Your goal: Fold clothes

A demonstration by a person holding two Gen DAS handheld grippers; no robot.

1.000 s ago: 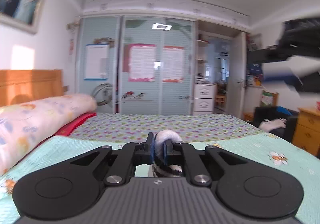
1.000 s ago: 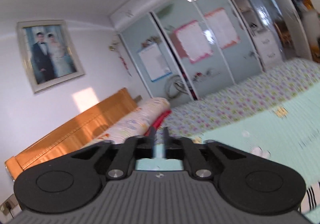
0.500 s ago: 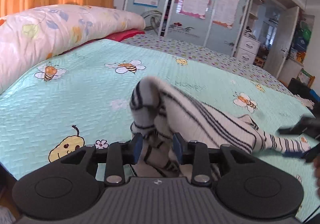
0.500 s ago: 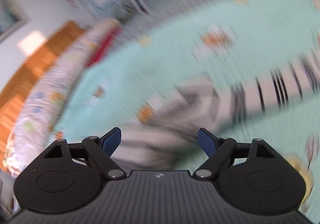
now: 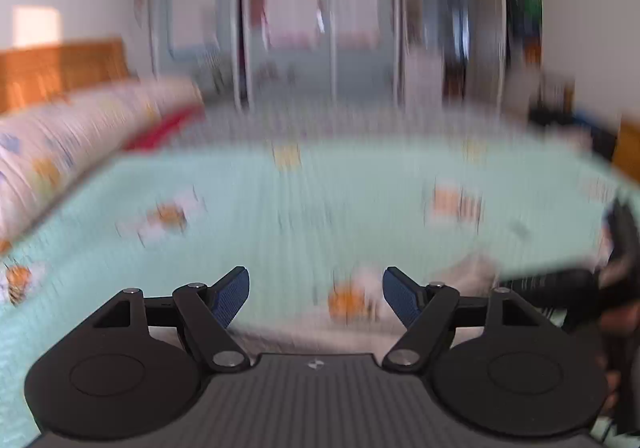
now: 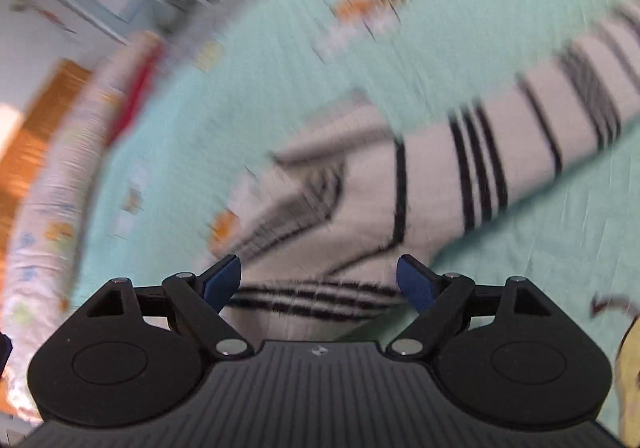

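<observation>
Under the right tool (image 6: 319,280), a striped garment (image 6: 432,184), seemingly spread.

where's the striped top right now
In the right wrist view the striped top lies on the mint bedspread, just ahead of the open right hand-held gripper, one sleeve running to the upper right.

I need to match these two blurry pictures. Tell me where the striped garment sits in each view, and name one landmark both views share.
Left wrist view: only a pale blurred bit of the striped garment shows, low right, beyond the right finger.
Right wrist view: the striped garment fills the centre, stretching to the upper right, on the bedspread ahead of the open fingers.
Shared landmark: the rolled floral quilt along the left.
</observation>
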